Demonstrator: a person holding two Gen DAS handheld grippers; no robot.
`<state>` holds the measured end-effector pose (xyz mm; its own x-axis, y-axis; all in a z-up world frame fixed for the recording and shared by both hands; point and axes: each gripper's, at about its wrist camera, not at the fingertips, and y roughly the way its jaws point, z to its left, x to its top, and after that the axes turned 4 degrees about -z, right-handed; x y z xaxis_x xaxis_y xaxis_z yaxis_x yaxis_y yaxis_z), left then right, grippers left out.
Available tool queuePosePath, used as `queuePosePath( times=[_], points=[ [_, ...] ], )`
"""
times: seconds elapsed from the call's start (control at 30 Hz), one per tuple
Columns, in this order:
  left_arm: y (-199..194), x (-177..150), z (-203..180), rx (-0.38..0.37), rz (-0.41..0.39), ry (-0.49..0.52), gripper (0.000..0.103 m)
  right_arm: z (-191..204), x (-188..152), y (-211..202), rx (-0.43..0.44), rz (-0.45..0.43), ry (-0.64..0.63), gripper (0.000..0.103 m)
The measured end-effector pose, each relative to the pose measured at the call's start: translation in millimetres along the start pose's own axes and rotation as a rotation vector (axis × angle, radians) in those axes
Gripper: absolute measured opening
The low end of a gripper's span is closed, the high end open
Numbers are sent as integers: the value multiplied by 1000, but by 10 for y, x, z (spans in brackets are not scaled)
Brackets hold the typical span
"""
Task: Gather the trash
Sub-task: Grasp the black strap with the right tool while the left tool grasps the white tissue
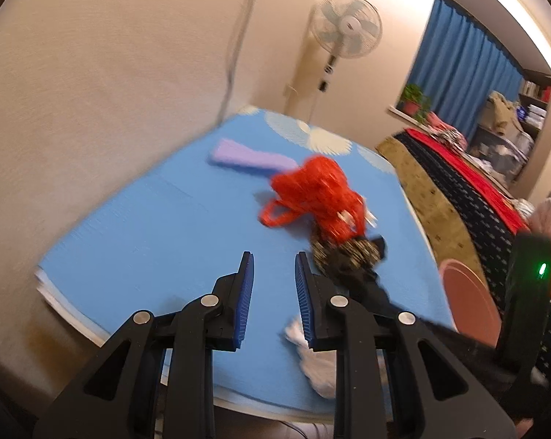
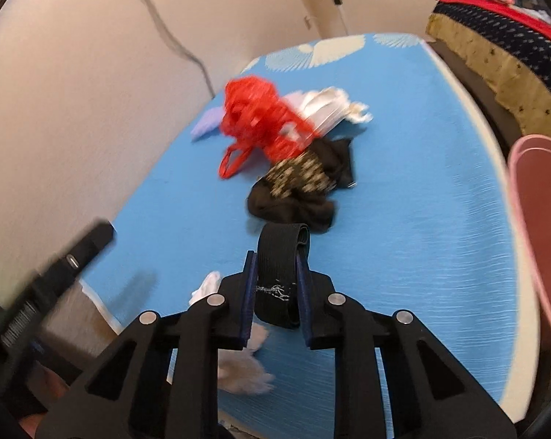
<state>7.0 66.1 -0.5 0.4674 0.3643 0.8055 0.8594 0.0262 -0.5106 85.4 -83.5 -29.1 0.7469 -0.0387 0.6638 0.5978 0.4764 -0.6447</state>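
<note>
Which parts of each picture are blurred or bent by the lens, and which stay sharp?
Left wrist view: the red net bag is smeared, the wall bows, the left gripper is crisp. Right wrist view: the black cloth is soft, the right gripper and its black band sharp.

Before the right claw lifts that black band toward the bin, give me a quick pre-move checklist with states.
1. Right claw closed on black band: ok.
2. Band free of the black cloth behind it: cannot tell, they look close.
3. Left claw empty, clear of the pile: ok.
4. Pink bin within view to the right: ok.
5. Bin opening unobstructed: cannot tell, only its rim shows.
6. White tissue below the right claw not snagged: cannot tell.
</note>
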Motion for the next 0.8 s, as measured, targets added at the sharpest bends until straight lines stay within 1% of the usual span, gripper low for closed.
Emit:
queuePosePath(
  times=[0.13, 0.17, 0.27, 0.33, 0.4, 0.53, 0.6, 0.7, 0.8],
  points=[
    [83, -175, -160, -57, 62, 35, 23, -189, 49, -171, -66, -48, 47, 21],
    [102, -224, -197, -63, 81, 47, 25, -236, 56, -219, -83, -59, 59, 21],
    [176, -359, -265, -76, 134, 65, 44, -355, 58, -356, -108, -76, 80, 21],
    [228, -449, -295, -65, 172, 74, 44, -392, 60, -398, -114, -79, 82, 21],
    [258, -499, -303, -73, 194, 67, 45, -414, 49, -459, -122, -82, 79, 21],
    [309, -593, -391, -88, 230, 88, 44, -449, 58, -500, -128, -87, 84, 21],
    [307, -617, -442, -99, 234, 104, 34, -457, 66, -506, -132, -88, 84, 21],
    [268, -560, -485, -101, 205, 119, 29, -473, 71, -543, -144, -97, 81, 21],
    [234, -479, -512, -97, 172, 118, 28, -485, 89, -588, -160, -111, 74, 21]
  ],
)
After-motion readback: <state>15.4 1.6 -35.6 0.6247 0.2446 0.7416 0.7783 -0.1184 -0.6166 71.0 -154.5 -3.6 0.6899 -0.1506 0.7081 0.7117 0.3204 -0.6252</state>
